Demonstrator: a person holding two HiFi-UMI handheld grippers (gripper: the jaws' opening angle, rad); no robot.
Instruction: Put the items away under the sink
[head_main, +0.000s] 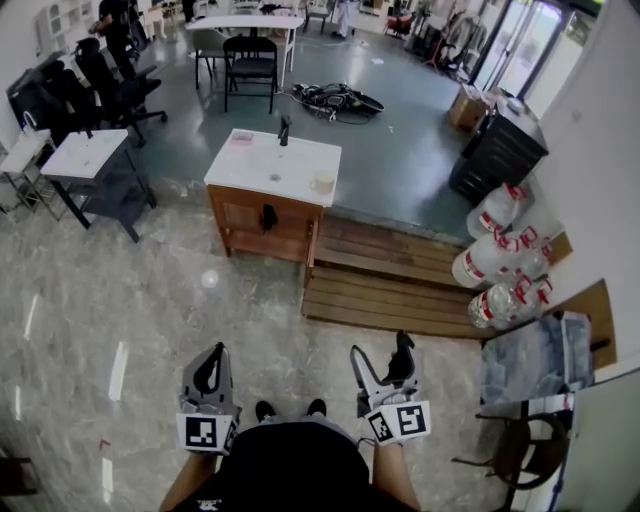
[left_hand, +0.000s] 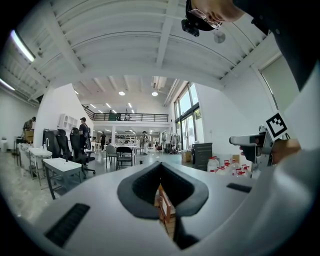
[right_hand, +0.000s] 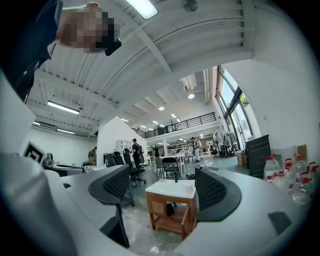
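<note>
From your head, you hold the left tool (head_main: 210, 368) and right tool (head_main: 385, 365) low, well apart from the sink (head_main: 272, 170), where a cup (head_main: 322, 184) sits. The jugs (head_main: 495, 262) have red labels, too small to read.

In the left gripper view, your left tool (left_hand: 162, 192) is closed and empty.

In the right gripper view, your right tool (right_hand: 165, 192) gapes wide and empty, with the sink (right_hand: 170, 189) far beyond.

Cup (head_main: 322, 184) on sink cabinet (head_main: 250, 160) (water jugs (head_main: 482, 266) right).
</note>
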